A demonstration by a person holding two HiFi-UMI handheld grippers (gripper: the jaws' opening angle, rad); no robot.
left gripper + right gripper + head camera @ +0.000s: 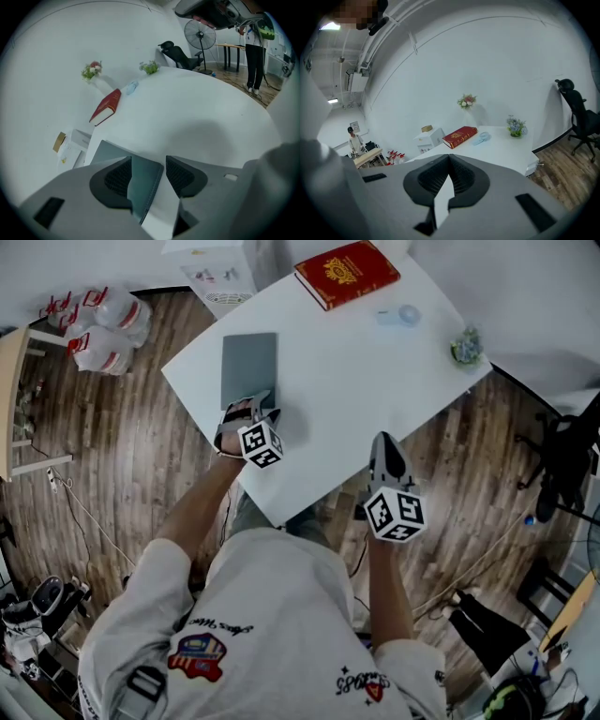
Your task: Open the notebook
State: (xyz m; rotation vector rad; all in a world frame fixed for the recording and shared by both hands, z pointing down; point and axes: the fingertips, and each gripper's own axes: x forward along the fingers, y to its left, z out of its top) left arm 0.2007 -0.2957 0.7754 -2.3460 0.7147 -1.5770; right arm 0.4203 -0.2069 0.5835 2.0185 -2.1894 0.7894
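A thin grey notebook (248, 367) lies closed on the white table (375, 381), near its left edge. My left gripper (255, 409) points down at the notebook's near end. In the left gripper view the notebook's (143, 187) near right corner and spine edge sit between the jaws of the left gripper (147, 171). The left pad lies over the cover. The right pad stands apart from it over bare table, so the jaws are open. My right gripper (382, 442) hovers by the table's front edge, well right of the notebook. The right gripper (450, 159) is shut and holds nothing.
A red book (347, 273) lies at the table's far end, with a small pale blue fan (400, 315) and a flower pot (465, 345) to its right. A white cabinet (220, 277) stands behind the table. Water bottles (103, 329) sit on the floor at left, an office chair (567, 460) at right.
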